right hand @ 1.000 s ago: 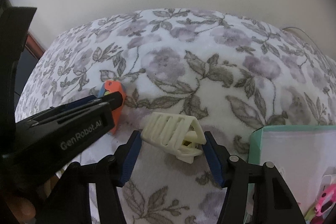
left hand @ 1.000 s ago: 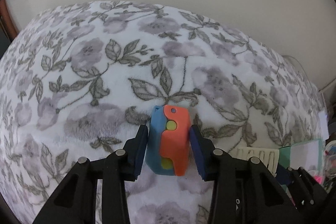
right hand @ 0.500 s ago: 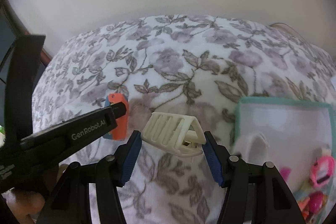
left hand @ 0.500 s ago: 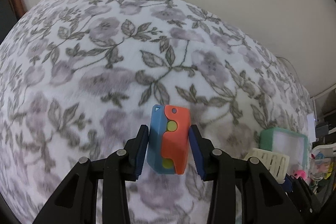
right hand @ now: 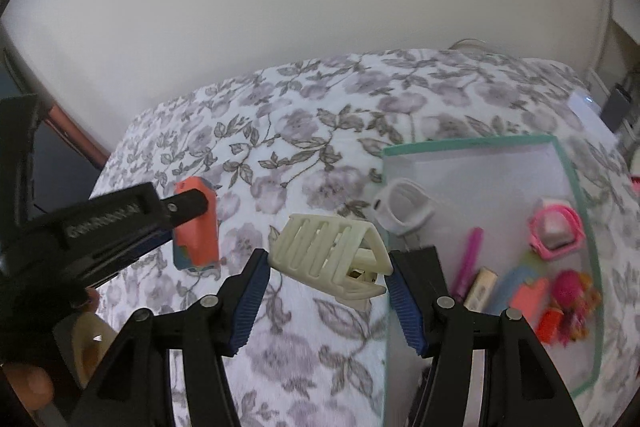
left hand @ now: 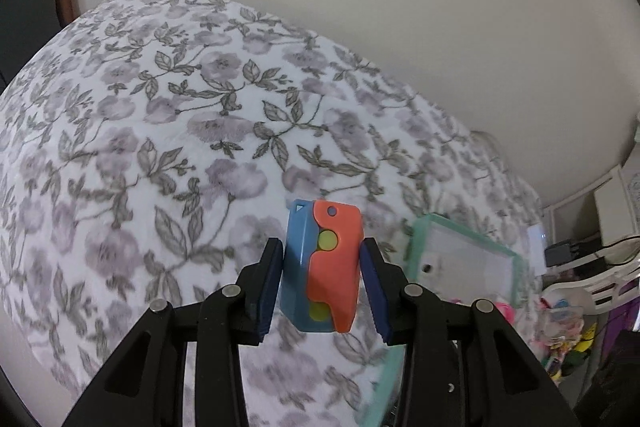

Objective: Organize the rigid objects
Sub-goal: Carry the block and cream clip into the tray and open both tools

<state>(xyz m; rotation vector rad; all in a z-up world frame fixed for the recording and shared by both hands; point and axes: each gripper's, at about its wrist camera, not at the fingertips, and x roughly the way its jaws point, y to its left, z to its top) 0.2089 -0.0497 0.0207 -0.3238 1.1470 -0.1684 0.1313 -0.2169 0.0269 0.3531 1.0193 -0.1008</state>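
My left gripper (left hand: 322,285) is shut on an orange and blue toy block (left hand: 325,267) with yellow-green dots and holds it above the floral blanket (left hand: 160,147). The block also shows in the right wrist view (right hand: 197,231), at the tip of the left gripper (right hand: 188,207). My right gripper (right hand: 328,283) is shut on a cream hair claw clip (right hand: 332,259), held above the blanket just left of a teal-rimmed clear box (right hand: 576,211). The box also shows in the left wrist view (left hand: 460,231), to the right of the block.
The box holds a white clip (right hand: 404,211), a pink watch-like toy (right hand: 556,231), a pink pen (right hand: 468,263) and several small colourful items. A pale wall stands behind the bed. Cluttered shelves (left hand: 580,287) are at the far right.
Both grippers have risen and moved right with their objects. The teal-rimmed box has come much further into both views and its contents now show.
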